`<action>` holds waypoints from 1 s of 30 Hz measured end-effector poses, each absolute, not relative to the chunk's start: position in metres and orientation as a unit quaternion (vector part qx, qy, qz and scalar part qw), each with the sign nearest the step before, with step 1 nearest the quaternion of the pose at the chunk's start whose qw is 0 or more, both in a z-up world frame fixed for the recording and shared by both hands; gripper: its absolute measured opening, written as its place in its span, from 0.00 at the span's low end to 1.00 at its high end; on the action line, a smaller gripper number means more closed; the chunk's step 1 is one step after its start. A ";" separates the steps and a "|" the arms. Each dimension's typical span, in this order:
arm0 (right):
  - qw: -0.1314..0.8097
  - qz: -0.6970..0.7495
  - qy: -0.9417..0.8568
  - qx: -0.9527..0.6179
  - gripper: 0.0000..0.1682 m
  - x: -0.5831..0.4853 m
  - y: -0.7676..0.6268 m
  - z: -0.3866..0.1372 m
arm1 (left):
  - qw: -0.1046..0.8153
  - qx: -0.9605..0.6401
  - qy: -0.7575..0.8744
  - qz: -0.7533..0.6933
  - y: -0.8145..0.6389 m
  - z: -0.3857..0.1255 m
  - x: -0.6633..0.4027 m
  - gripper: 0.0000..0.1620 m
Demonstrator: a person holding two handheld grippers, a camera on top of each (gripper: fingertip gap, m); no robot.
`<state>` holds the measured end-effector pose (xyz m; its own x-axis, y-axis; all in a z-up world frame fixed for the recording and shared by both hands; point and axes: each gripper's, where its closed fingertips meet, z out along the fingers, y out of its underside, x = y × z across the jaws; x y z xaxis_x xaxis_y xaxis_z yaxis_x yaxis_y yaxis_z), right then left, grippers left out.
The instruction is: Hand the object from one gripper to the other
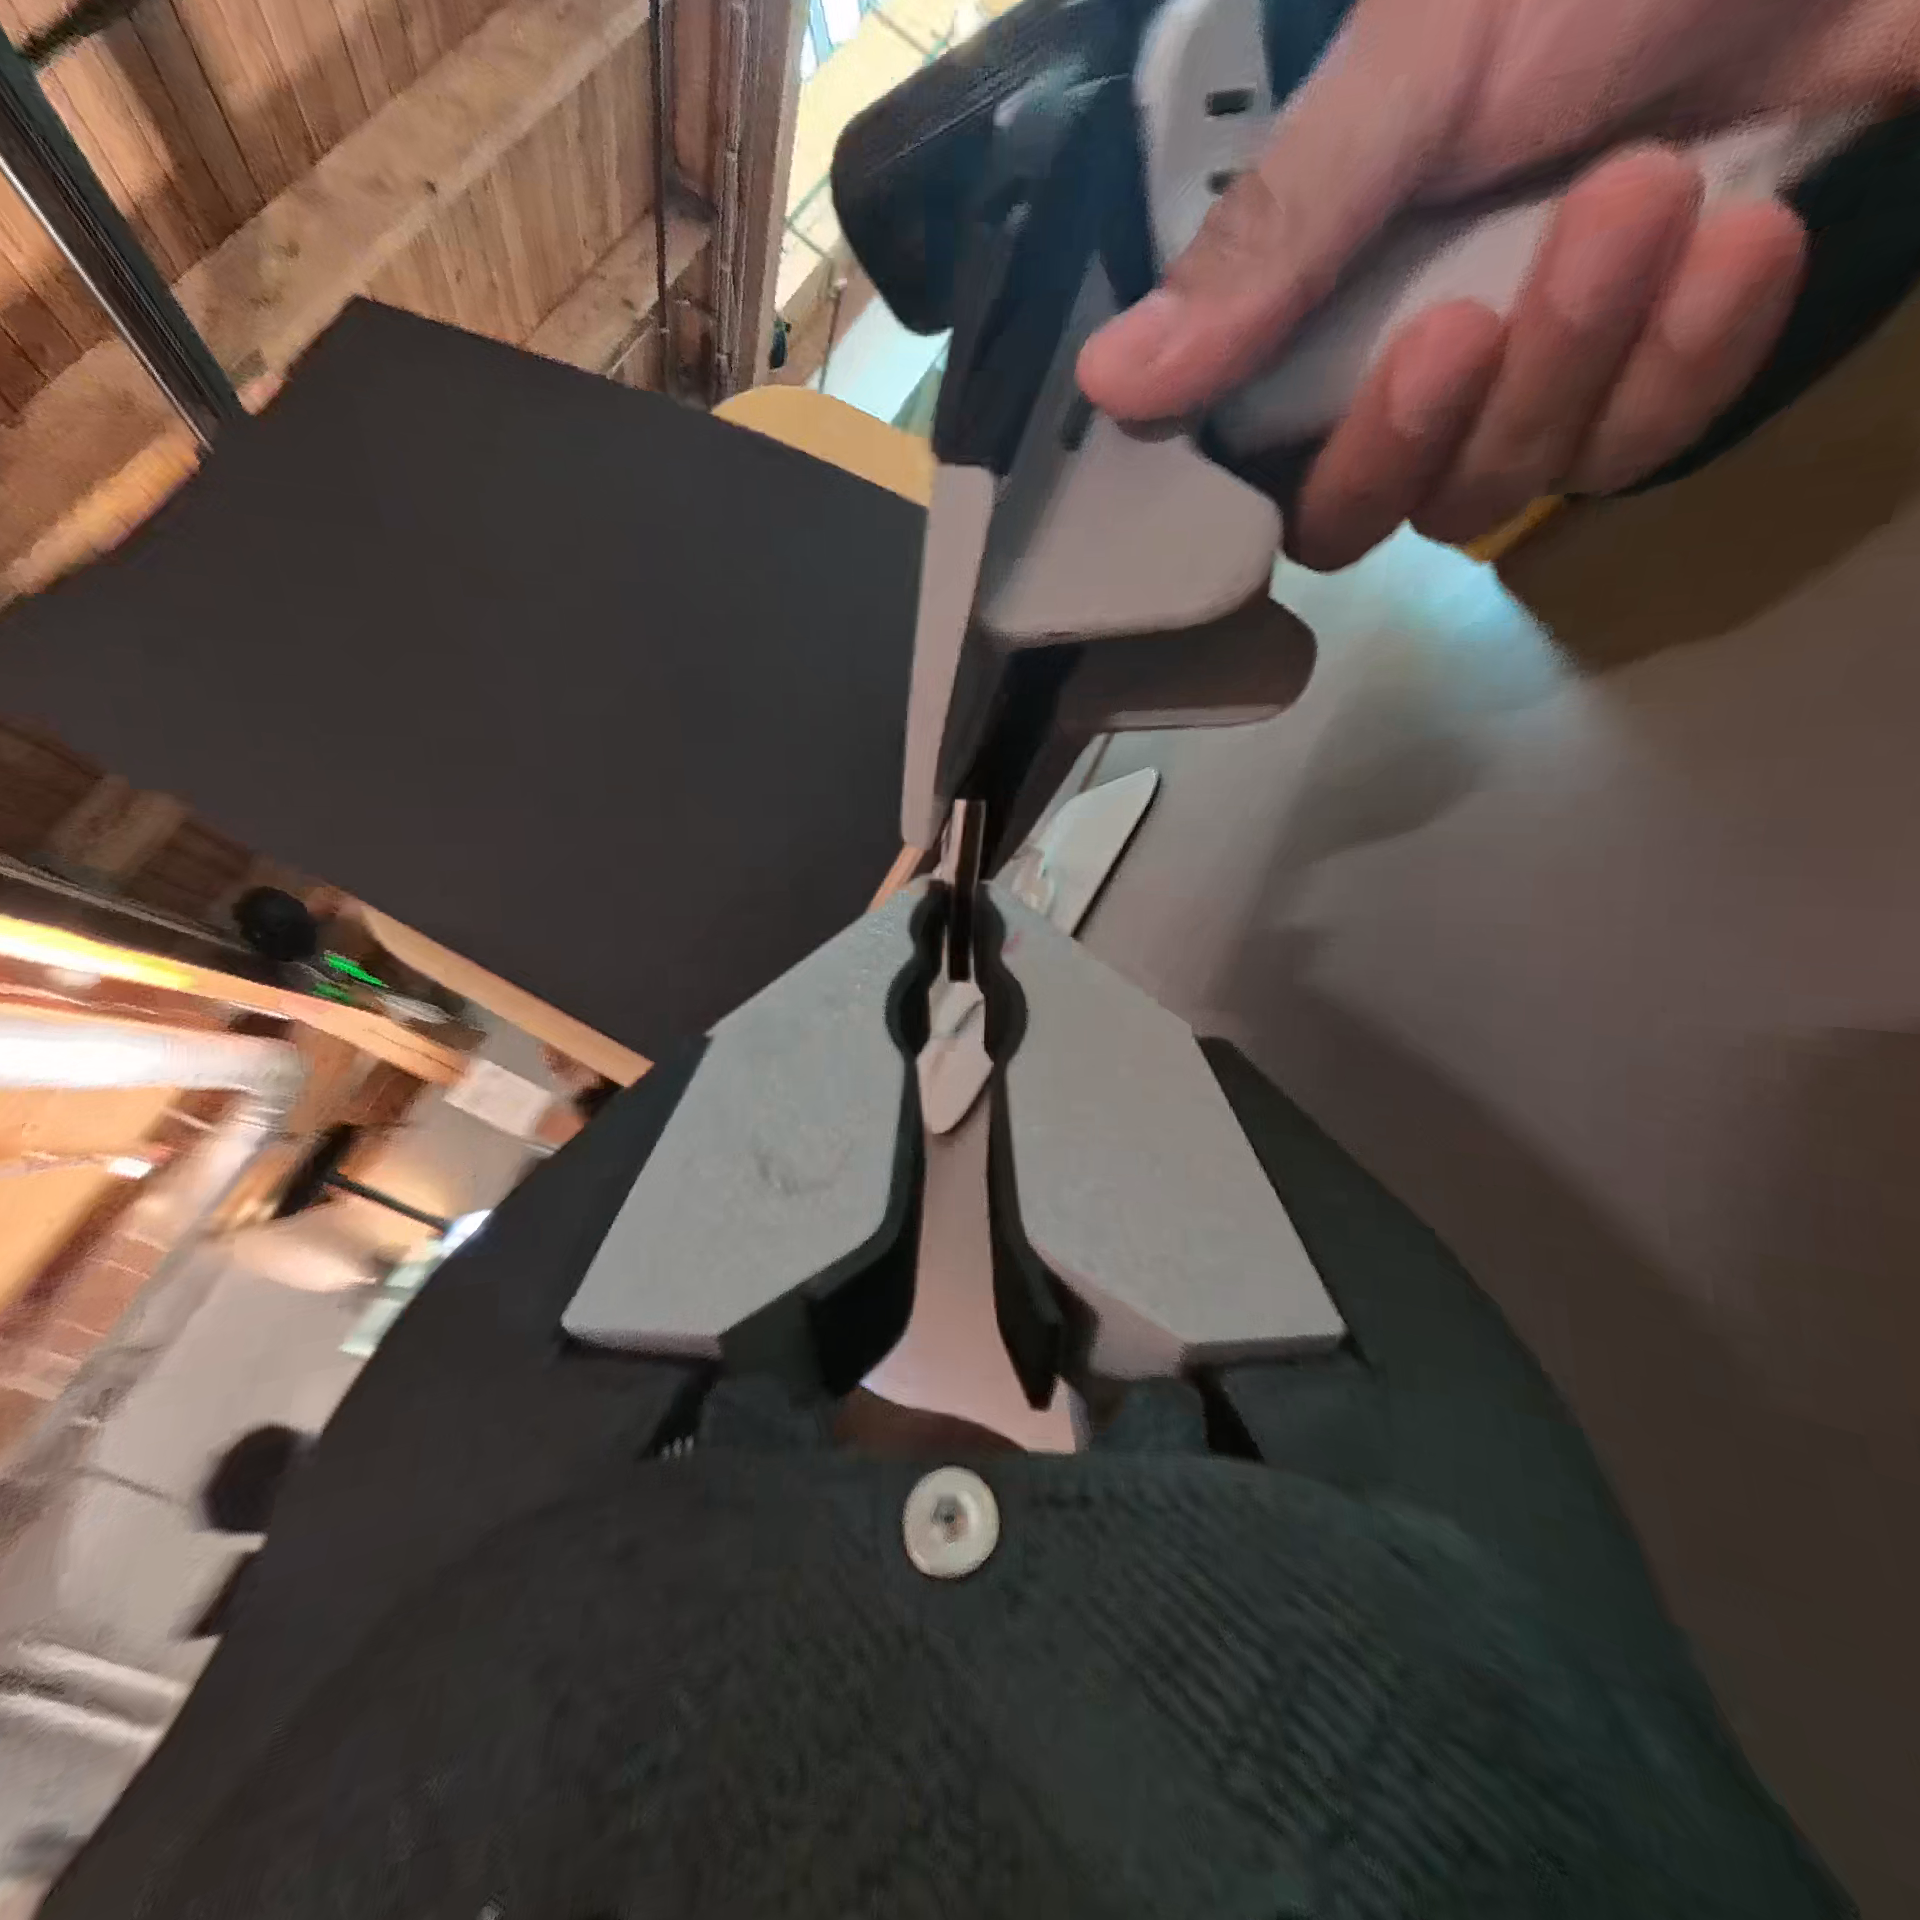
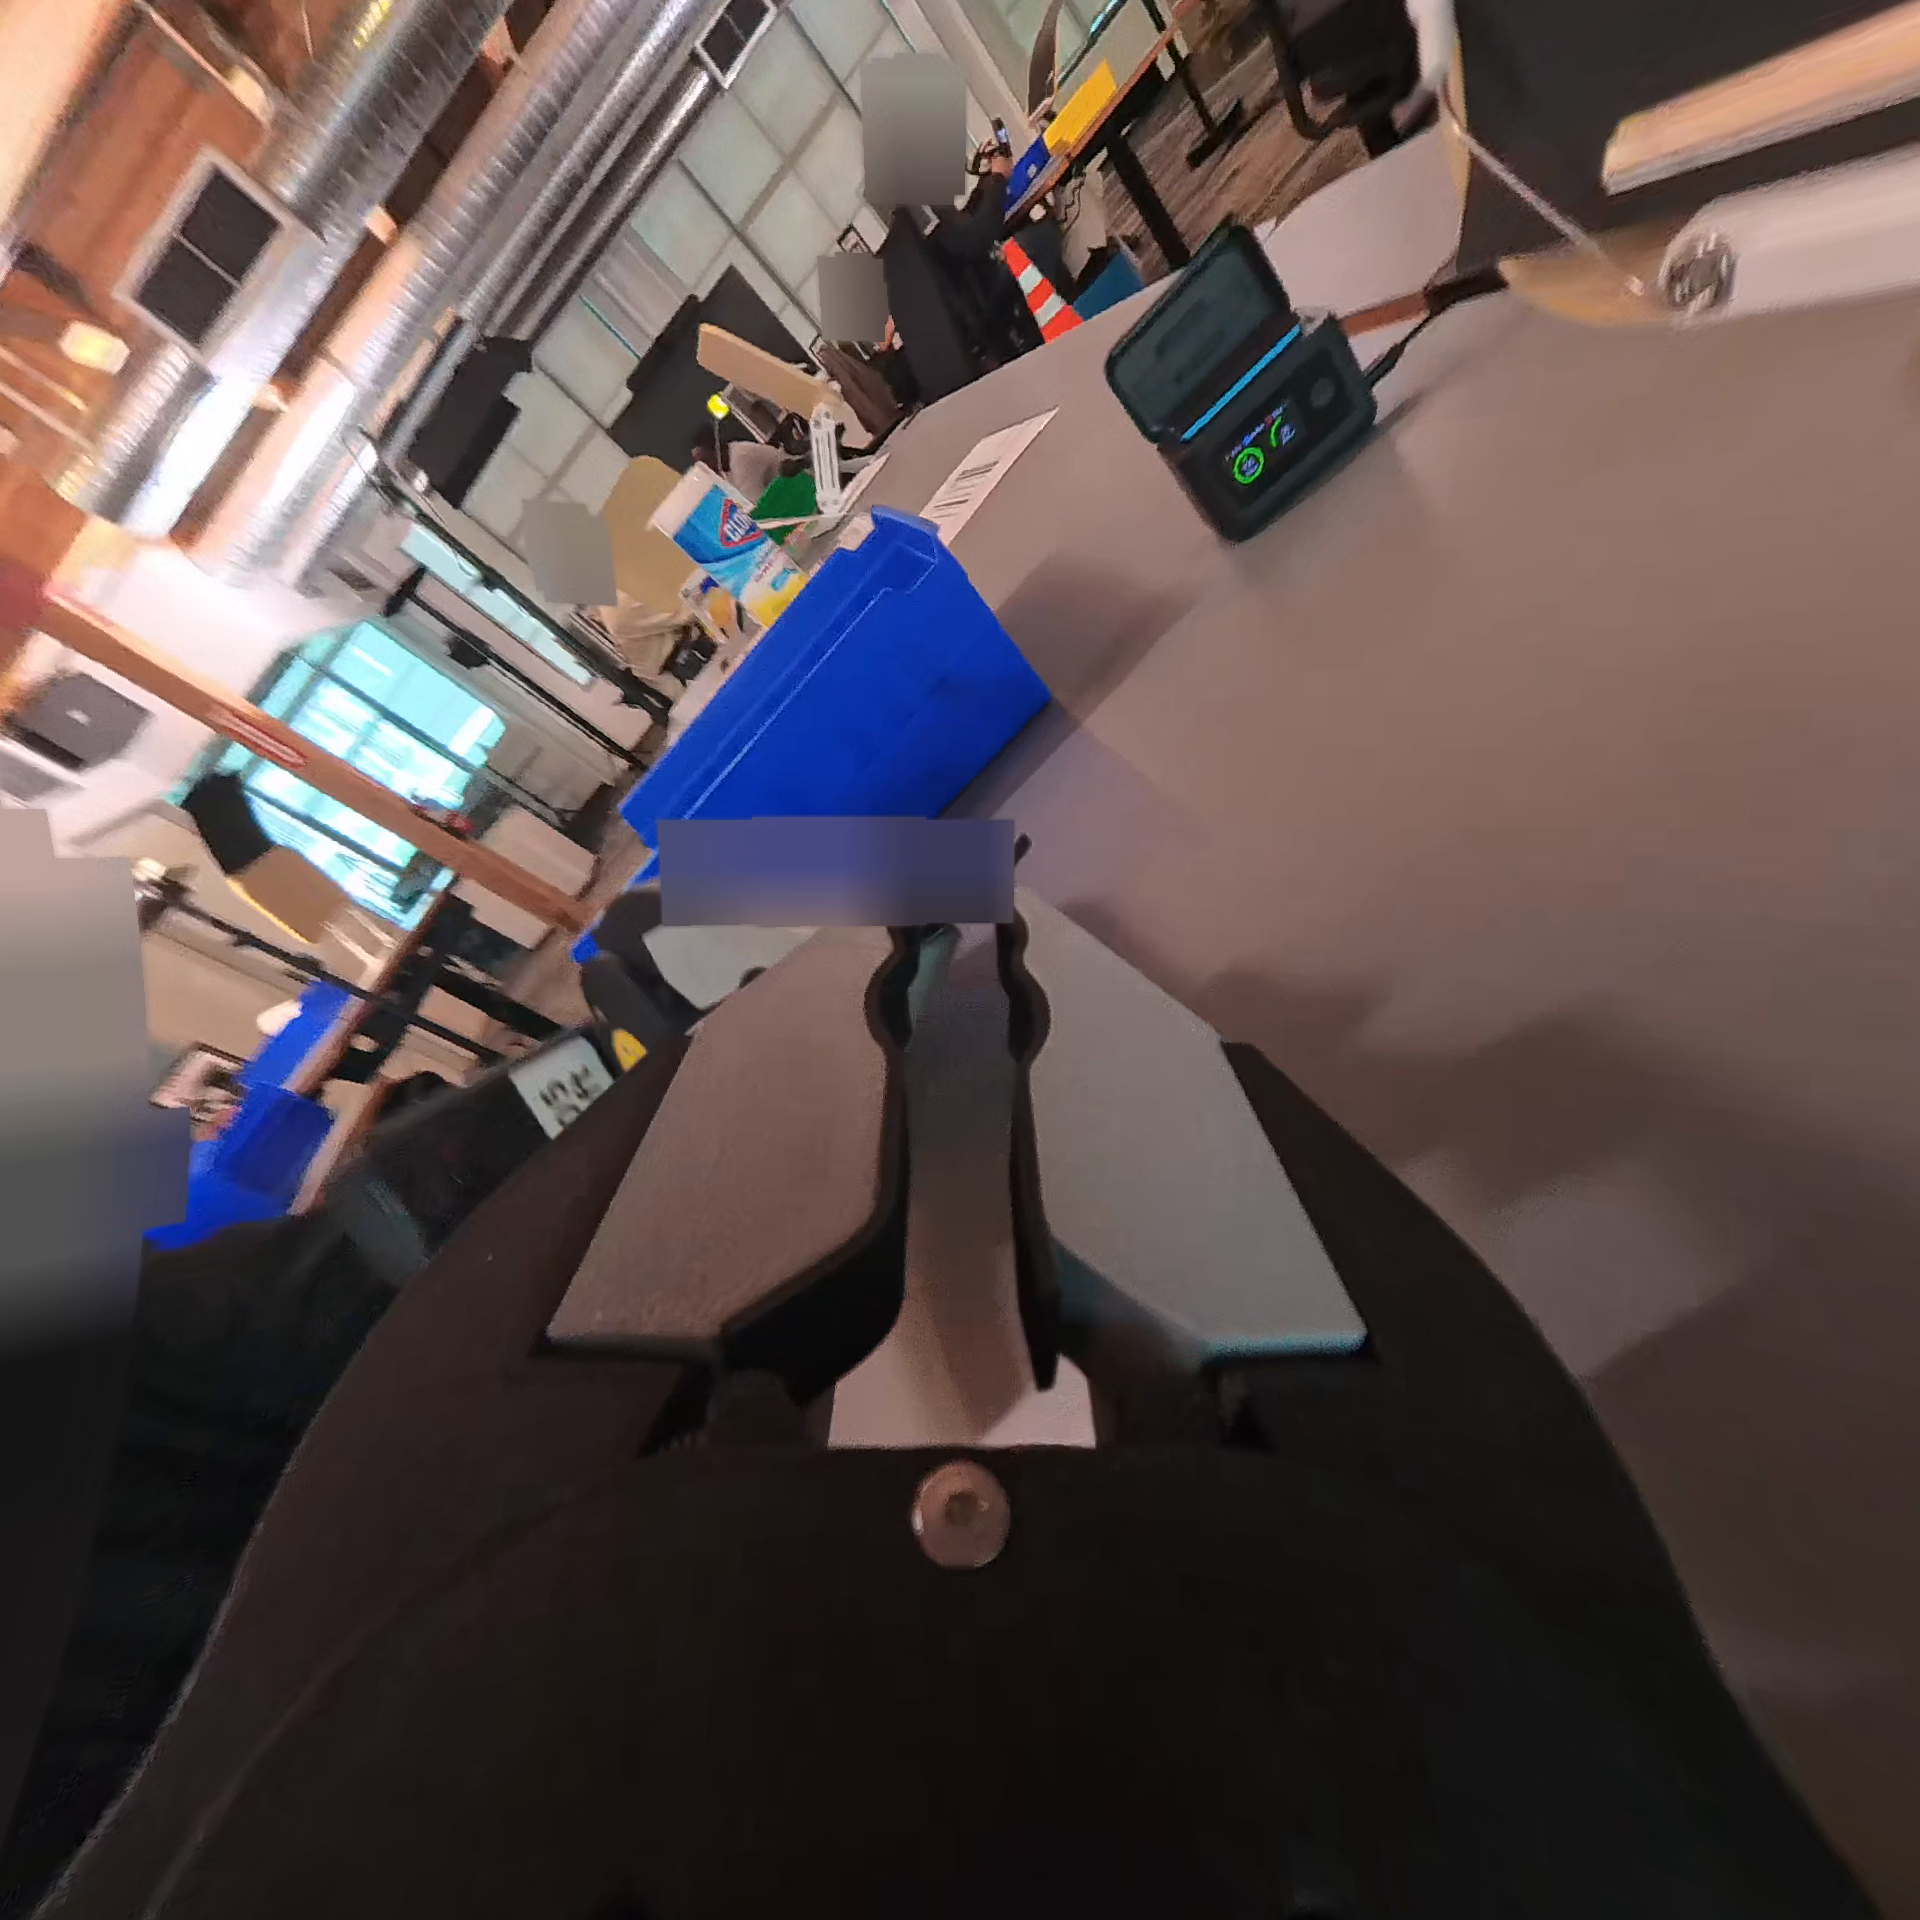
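Note:
A thin flat object [image 1: 964, 914], black and pale and seen edge-on, stands between the fingertips of my left gripper [image 1: 961, 925], whose jaws are shut on its lower end. A pale rounded piece [image 1: 951, 1070] shows in the gap behind; I cannot tell if it belongs to the object. My right gripper [image 1: 966, 821], held by a hand [image 1: 1455, 312], comes down from above with its tips around the object's upper end. In the right wrist view my right gripper [image 2: 956, 951] has narrow jaws, and a blurred patch covers what lies past the tips.
A grey table [image 2: 1455, 831] carries a blue bin [image 2: 831, 675], a black case with a lit display [image 2: 1247, 405], a paper sheet [image 2: 987, 468] and a wipes canister [image 2: 727, 540]. A black panel [image 1: 468, 623] stands behind the grippers. Left and right tips are no more than a few centimetres apart.

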<state>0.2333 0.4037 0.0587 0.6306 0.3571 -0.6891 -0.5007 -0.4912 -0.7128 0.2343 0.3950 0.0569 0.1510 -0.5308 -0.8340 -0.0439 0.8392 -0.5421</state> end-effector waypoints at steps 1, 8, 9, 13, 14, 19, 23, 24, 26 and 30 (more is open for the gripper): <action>0.512 0.412 0.035 -0.753 0.06 0.234 0.403 0.060 | 0.708 -0.251 0.627 -0.208 0.395 0.058 0.234 0.01; 0.566 0.445 -0.015 -0.693 0.15 0.226 0.394 0.091 | 0.583 -0.362 0.514 -0.515 0.399 0.094 0.219 0.00; 0.577 0.443 -0.017 -0.686 0.16 0.229 0.393 0.094 | 0.566 -0.370 0.494 -0.547 0.402 0.099 0.216 0.00; 0.599 0.437 -0.021 -0.671 0.18 0.233 0.391 0.103 | 0.482 -0.363 0.484 -0.634 0.392 0.102 0.210 0.00; 0.600 0.435 -0.024 -0.671 0.18 0.232 0.391 0.103 | 0.477 -0.363 0.483 -0.638 0.390 0.101 0.211 0.00; 0.591 0.420 -0.068 -0.685 0.08 0.214 0.389 0.097 | 0.460 -0.362 0.489 -0.647 0.381 0.097 0.214 0.01; 0.618 0.328 -0.089 -0.709 0.06 0.222 0.391 0.095 | 0.472 -0.387 0.523 -0.594 0.383 0.080 0.225 0.01; 0.626 0.312 -0.091 -0.709 0.06 0.225 0.391 0.096 | 0.467 -0.397 0.538 -0.579 0.383 0.073 0.228 0.02; 0.638 0.310 -0.097 -0.699 0.05 0.225 0.389 0.102 | 0.464 -0.398 0.549 -0.570 0.380 0.070 0.230 0.02; 0.638 0.334 -0.099 -0.687 0.04 0.221 0.386 0.107 | 0.471 -0.398 0.568 -0.545 0.377 0.065 0.231 0.03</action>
